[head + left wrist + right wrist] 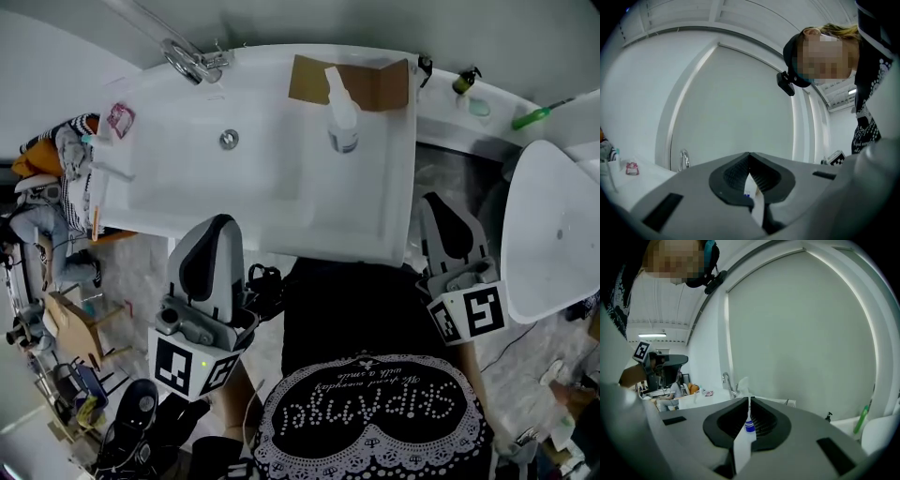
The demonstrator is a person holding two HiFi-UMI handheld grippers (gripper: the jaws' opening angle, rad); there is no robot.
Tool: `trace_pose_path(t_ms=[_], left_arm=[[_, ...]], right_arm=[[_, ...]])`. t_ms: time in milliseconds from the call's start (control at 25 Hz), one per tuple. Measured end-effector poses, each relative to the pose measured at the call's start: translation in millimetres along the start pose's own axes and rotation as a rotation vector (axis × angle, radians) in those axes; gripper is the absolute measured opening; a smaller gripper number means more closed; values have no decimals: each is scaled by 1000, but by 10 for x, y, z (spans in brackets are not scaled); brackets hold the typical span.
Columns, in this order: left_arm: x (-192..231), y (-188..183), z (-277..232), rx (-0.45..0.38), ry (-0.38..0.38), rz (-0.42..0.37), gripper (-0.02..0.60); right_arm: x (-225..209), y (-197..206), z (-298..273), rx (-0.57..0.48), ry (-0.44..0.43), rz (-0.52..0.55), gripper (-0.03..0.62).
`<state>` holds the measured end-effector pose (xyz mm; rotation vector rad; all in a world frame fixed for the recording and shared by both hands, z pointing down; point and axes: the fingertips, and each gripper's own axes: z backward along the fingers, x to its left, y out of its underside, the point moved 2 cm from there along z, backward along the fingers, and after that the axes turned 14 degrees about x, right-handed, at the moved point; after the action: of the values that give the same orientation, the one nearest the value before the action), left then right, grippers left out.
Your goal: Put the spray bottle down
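A clear spray bottle point(341, 112) with a white trigger head stands upright on the white sink point(187, 197), on its back right part, in front of a piece of brown cardboard point(375, 84). No gripper touches it. My left gripper point(217, 225) hangs in front of the sink's near edge, jaws shut with nothing between them; in the left gripper view its tips point(749, 154) meet. My right gripper point(436, 202) is off the sink's right front corner, also shut and empty point(749, 398). The bottle's white head point(742, 383) shows just above the right jaws.
A chrome tap point(192, 61) stands at the sink's back left and a drain point(228, 140) lies in the basin. A pink packet point(120, 119) lies on the left rim. A small dark bottle point(463, 82) and a green-handled tool point(534, 117) lie on the right ledge.
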<state>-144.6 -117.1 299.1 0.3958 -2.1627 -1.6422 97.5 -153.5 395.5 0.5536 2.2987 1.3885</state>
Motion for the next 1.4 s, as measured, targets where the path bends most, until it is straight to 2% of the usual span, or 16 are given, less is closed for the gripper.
trace_pose_path(t_ms=[320, 960, 1400], left_arm=[[-23, 69, 114, 0, -19, 26, 5], [-23, 79, 116, -13, -44, 9, 5], [-50, 43, 136, -31, -37, 19, 5]], right_arm=[[45, -16, -6, 3, 3, 3, 28], [43, 7, 56, 5, 21, 14, 28], [88, 19, 16, 15, 0, 42, 28]])
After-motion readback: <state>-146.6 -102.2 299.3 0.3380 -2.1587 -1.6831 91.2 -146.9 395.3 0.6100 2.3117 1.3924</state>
